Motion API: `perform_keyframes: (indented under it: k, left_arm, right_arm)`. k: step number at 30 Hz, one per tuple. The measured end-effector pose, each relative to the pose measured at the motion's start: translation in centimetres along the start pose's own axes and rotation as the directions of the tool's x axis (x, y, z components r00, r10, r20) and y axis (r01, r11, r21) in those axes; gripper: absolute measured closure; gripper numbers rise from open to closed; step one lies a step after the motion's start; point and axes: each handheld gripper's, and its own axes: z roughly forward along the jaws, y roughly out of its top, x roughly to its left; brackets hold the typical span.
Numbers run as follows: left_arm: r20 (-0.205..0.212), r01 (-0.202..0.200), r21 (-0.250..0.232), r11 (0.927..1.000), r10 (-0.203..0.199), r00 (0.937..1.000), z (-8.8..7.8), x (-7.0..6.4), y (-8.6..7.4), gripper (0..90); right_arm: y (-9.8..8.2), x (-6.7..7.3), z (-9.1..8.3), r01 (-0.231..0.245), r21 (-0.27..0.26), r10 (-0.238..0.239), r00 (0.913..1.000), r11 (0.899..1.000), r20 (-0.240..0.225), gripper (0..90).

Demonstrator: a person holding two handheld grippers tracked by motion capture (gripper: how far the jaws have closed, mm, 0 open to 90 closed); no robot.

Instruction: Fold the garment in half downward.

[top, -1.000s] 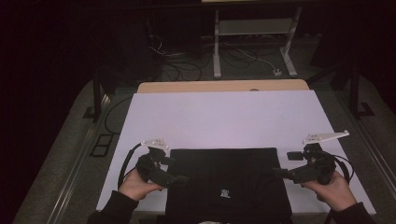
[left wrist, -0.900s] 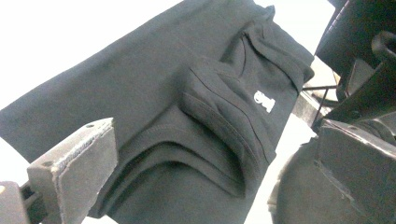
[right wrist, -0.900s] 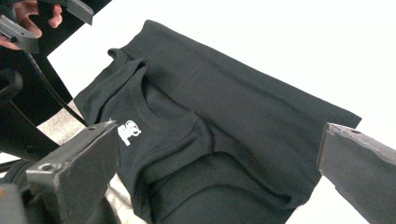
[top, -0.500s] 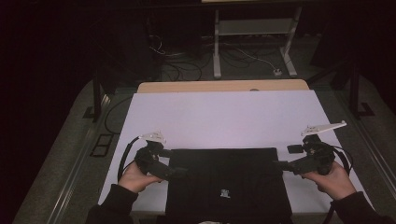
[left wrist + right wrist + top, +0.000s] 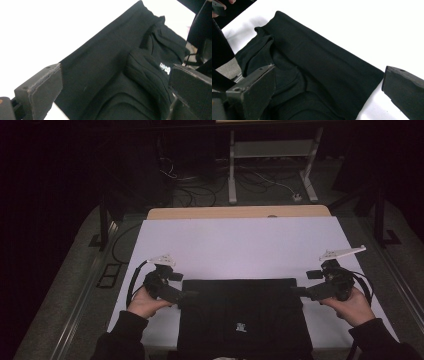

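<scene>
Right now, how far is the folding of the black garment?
Done: the black garment lies as a neat rectangle on the white table cover. In hand: the left claw and right claw, both open, sit at its far corners. Left: closing on the cloth and making the next fold, probably.

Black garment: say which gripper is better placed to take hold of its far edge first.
Neither clearly. The left gripper sits at the black garment's far left corner, the right gripper at its far right corner, both open; probably both grip together.
</scene>
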Motion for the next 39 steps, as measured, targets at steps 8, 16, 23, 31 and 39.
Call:
perform_keyframes:
  k: [8,16,23,31,39]
  left_arm:
    - [0.002,0.039,-0.066,0.9971,-0.039,0.9992,0.1,1.9,0.3,0.0]
    - [-0.007,0.068,-0.092,0.9934,-0.069,0.9976,0.7,3.4,0.3,0.0]
    - [-0.024,0.067,-0.102,0.9925,-0.070,0.9972,1.1,4.3,0.1,0.0]
    - [-0.038,0.055,-0.081,0.9952,-0.058,0.9976,2.0,4.8,-0.4,0.0]
    - [-0.073,0.054,-0.042,0.9977,-0.057,0.9957,2.8,5.2,-0.9,0.0]
  right_arm:
    - [0.0,-1.0,0.8,0.004,-0.004,-0.004,1.0000,1.000,0.000,0.0]
    - [0.0,-1.9,1.6,-0.004,-0.005,0.004,1.0000,1.000,0.008,0.0]
    - [-0.1,-2.7,2.4,-0.010,0.000,0.010,0.9999,1.000,0.014,0.0]
    - [-0.6,-3.8,3.5,-0.020,0.010,0.020,0.9997,1.000,0.016,0.0]
    - [-1.2,-4.7,3.9,-0.036,0.018,0.036,0.9989,0.999,0.030,0.0]
